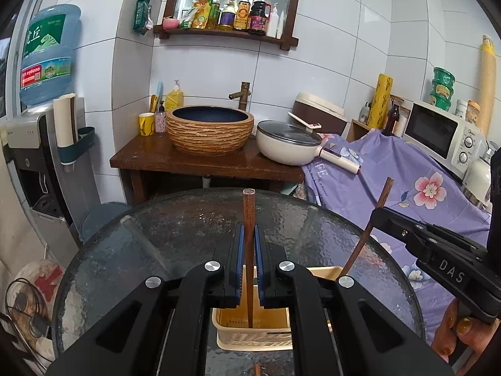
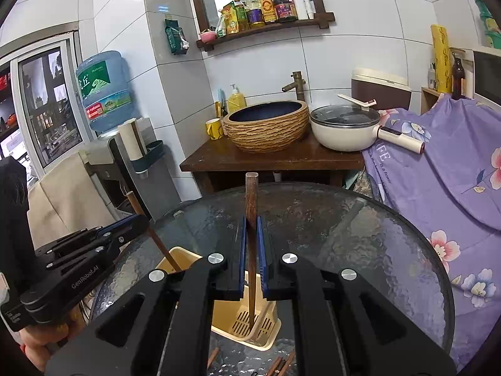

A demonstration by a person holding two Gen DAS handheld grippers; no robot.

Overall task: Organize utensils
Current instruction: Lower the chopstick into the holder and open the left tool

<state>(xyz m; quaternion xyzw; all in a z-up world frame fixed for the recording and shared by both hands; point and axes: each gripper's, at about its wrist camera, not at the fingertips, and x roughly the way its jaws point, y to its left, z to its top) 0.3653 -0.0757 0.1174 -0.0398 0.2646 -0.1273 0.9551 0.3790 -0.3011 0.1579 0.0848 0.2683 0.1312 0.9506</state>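
Observation:
My left gripper (image 1: 249, 232) is shut on a brown wooden chopstick (image 1: 249, 213), held upright with its tip down in a cream plastic utensil basket (image 1: 250, 336) on the round glass table (image 1: 175, 225). My right gripper (image 2: 250, 225) is shut on a second wooden chopstick (image 2: 251, 197), its tip also inside the basket (image 2: 247, 329). The right gripper shows in the left wrist view (image 1: 380, 216) with its chopstick (image 1: 383, 194). The left gripper shows in the right wrist view (image 2: 142, 224). Several more chopsticks (image 2: 281, 365) lie on the table near the basket.
Behind the table stands a wooden counter (image 1: 200, 164) with a woven-look basin (image 1: 209, 131) and a white lidded pan (image 1: 286, 142). A purple flowered cloth (image 1: 391, 175) covers the right side, with a microwave (image 1: 444, 138). A water dispenser (image 1: 40, 144) stands left.

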